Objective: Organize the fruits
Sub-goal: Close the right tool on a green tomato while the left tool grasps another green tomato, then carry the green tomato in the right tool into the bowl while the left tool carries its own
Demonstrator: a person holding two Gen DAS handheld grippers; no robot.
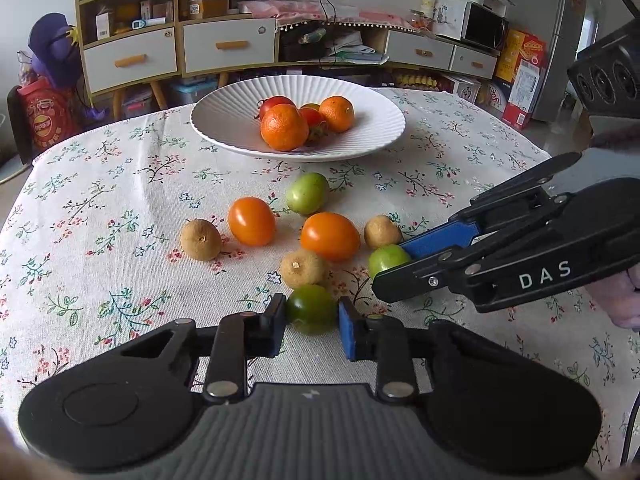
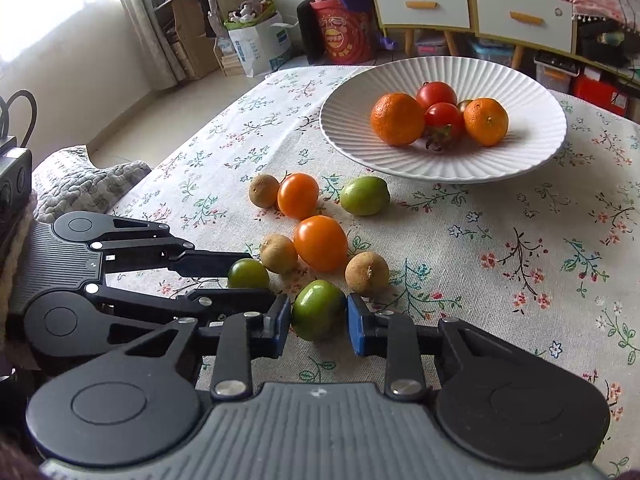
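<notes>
Surface [image 1: 100,208] covered by floral cloth; its far edge runs just behind the white ribbed plate [image 1: 224,120], and in the right wrist view the left edge drops off towards the floor. Open cloth lies to the right of the loose fruit in the right wrist view and to their left in the left wrist view.

Plate holds two mandarins and red tomatoes, bunched at its centre.

Loose cluster near the plate, on the cloth: two orange tomatoes, three brown round fruits, one pale green fruit [image 1: 307,193] nearest the plate. Nearer orange tomato [image 2: 321,243] is egg-shaped, its long axis slanting across the cloth.

Left gripper [image 1: 312,322]: jaws drawn in on a dark green fruit [image 1: 311,309], pads pinching both its sides; fruit sits on the cloth at the near end of the cluster.

Right gripper [image 2: 319,322]: jaws pinching a lighter green fruit [image 2: 318,315], also resting on the cloth, just beside a brown fruit [image 2: 367,273].

The two grippers sit close together, angled towards each other.
</notes>
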